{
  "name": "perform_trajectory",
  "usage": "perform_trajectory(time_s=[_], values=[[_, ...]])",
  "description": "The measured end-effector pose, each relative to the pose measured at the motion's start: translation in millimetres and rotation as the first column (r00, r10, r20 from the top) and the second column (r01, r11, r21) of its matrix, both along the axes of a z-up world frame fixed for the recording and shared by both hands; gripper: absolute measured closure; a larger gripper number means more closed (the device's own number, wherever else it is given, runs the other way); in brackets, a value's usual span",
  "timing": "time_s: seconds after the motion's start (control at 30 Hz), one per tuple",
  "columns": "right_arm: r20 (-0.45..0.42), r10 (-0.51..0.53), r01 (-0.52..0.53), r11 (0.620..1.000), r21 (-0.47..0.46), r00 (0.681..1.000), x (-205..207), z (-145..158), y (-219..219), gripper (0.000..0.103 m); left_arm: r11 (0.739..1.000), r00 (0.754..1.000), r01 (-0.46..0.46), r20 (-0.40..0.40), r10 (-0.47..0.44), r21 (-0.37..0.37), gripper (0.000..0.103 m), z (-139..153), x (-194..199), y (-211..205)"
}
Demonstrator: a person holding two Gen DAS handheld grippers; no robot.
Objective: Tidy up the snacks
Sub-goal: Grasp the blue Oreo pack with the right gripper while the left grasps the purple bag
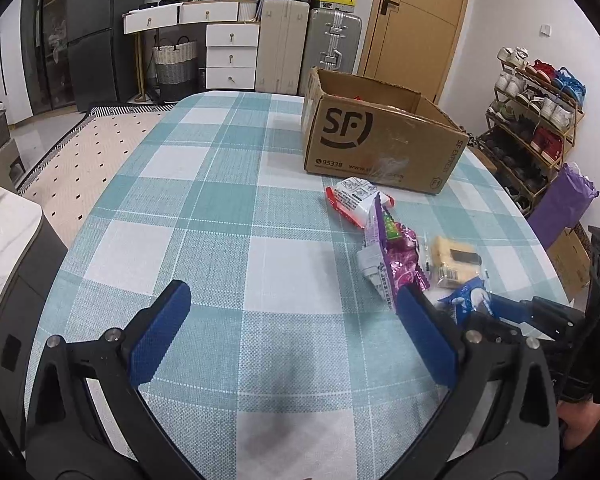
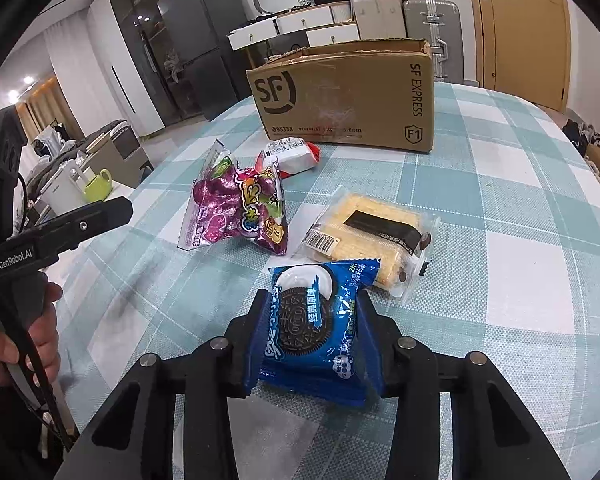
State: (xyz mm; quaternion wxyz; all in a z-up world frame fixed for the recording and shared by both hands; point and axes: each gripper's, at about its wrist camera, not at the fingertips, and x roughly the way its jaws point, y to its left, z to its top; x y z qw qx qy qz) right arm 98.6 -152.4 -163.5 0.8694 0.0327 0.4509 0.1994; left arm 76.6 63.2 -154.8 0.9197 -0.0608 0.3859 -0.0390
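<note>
Currently the right gripper (image 2: 314, 320) pinches a glossy blue cookie packet (image 2: 316, 320) above the checked woven surface (image 2: 500, 240); left gripper (image 1: 292, 320) gapes empty. Cardboard box (image 2: 344, 96) contents mostly hidden.

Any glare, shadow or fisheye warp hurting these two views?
Left wrist view: a soft dark shadow on the checked teal tablecloth under the open left gripper; edges bow and corners vignette black. Right wrist view: glare on the brown SF cardboard box; the blue Oreo packet in the right gripper stays sharp.
</note>
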Motion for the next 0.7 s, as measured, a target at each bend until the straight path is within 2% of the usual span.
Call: perform_trajectory(time_s=[0.3, 0.47, 0.7], values=[[0.011, 0.017, -0.018, 0.999, 0.037, 1.000, -4.2, 3.3, -1.9, 0.062, 1.000, 1.000, 0.000, -0.013, 0.000, 0.024, 0.001, -1.7, -2.4, -0.5], [0.017, 0.016, -0.017, 0.998, 0.063, 1.000, -5.7, 5.8, -4.7, 0.062, 1.000, 0.999, 0.011, -0.036, -0.010, 0.011, 0.001, -6.1, -0.4, 0.8], [0.011, 0.017, -0.018, 0.996, 0.082, 1.000, -9.1, 6.7, -9.2, 0.062, 0.995, 0.991, 0.053, -0.116, -0.063, -0.089, 0.001, -19.6, 11.5, -1.9]])
